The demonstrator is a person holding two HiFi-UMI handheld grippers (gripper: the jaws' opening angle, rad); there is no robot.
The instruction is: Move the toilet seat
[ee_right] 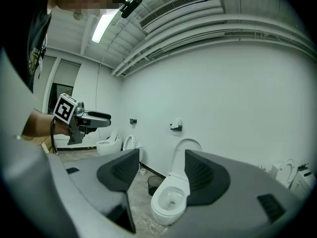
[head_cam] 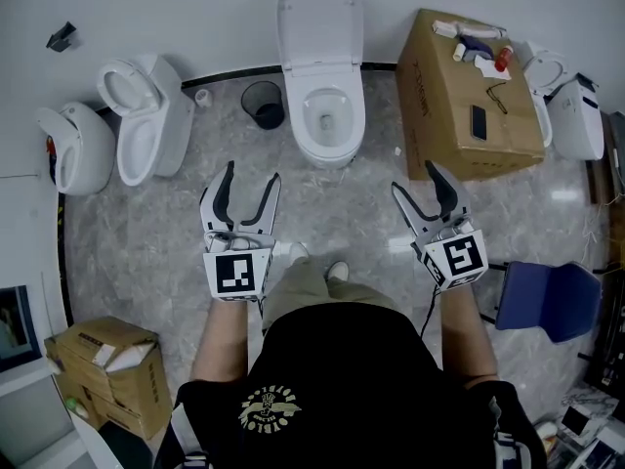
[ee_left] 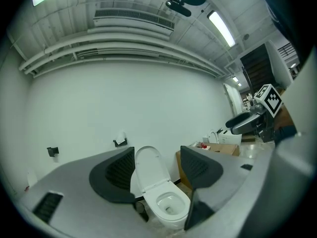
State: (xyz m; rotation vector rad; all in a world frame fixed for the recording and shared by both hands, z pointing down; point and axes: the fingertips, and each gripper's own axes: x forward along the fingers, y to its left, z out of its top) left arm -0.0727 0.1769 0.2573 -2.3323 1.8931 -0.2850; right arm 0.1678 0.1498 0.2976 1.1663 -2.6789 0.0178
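A white toilet (head_cam: pixel 328 115) stands against the far wall, its lid (head_cam: pixel 315 20) raised upright and the bowl open. The same toilet (ee_left: pixel 166 205) shows between the left jaws, and the toilet (ee_right: pixel 171 201) shows again between the right jaws. My left gripper (head_cam: pixel 250 191) is held open at floor-left of the toilet, well short of it, with nothing between its fingers. My right gripper (head_cam: pixel 422 188) is open too, to the right and equally far from the bowl. Neither gripper touches the toilet.
A black waste bin (head_cam: pixel 264 104) sits left of the toilet. Two more white toilets (head_cam: pixel 146 115) stand at the left, another (head_cam: pixel 571 106) at the far right. A large cardboard box (head_cam: pixel 474 96) with small items is right of the toilet. A blue chair (head_cam: pixel 547 296) is near right.
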